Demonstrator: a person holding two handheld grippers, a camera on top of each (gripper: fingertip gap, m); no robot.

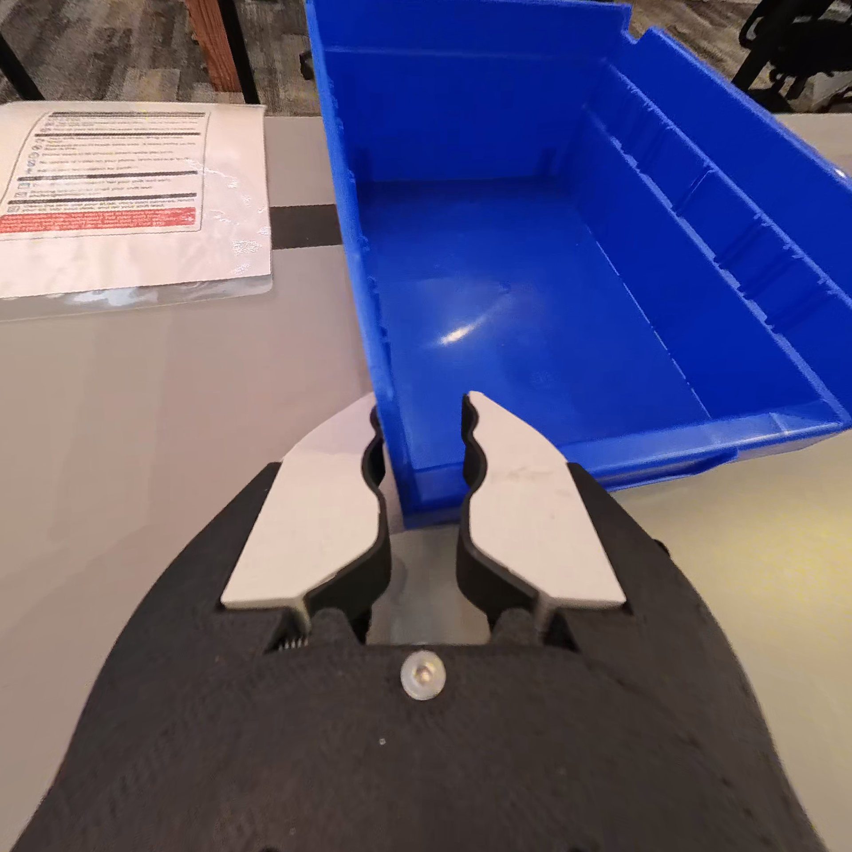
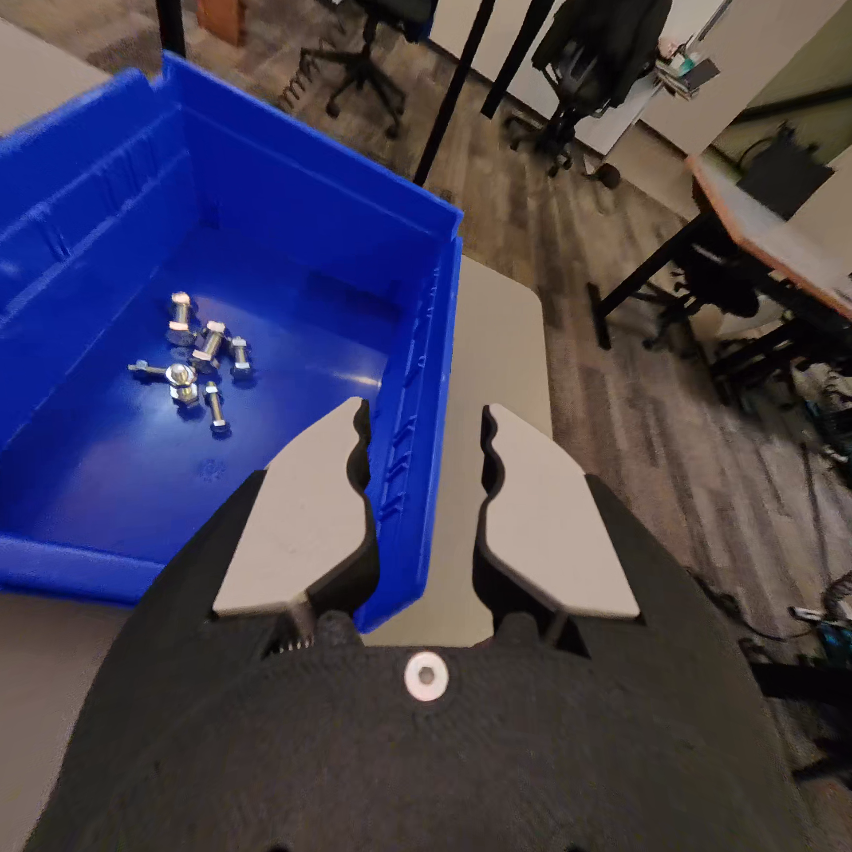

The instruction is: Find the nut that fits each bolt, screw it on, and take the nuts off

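While both my grippers straddle the blue bin's [image 1: 576,258] side walls, the bolts [image 2: 198,359] sit loose on its floor.

Going left to right: a laminated sheet [image 1: 133,193] lies at the desk's [image 1: 161,415] far left edge, with the bin just beside it. My left gripper [image 1: 422,405] has the bin's left wall running between its fingers; the outer finger sits right up against the wall, the inner one stands clear over the bin floor, so the jaws are parted and nothing's clamped. In the right wrist view the bolts, nuts already on them, are clustered toward the bin's left-middle. My right gripper [image 2: 426,410] straddles the right wall near the desk's right edge, jaws open, outer finger well off the wall, carpet floor [image 2: 645,415] beyond.
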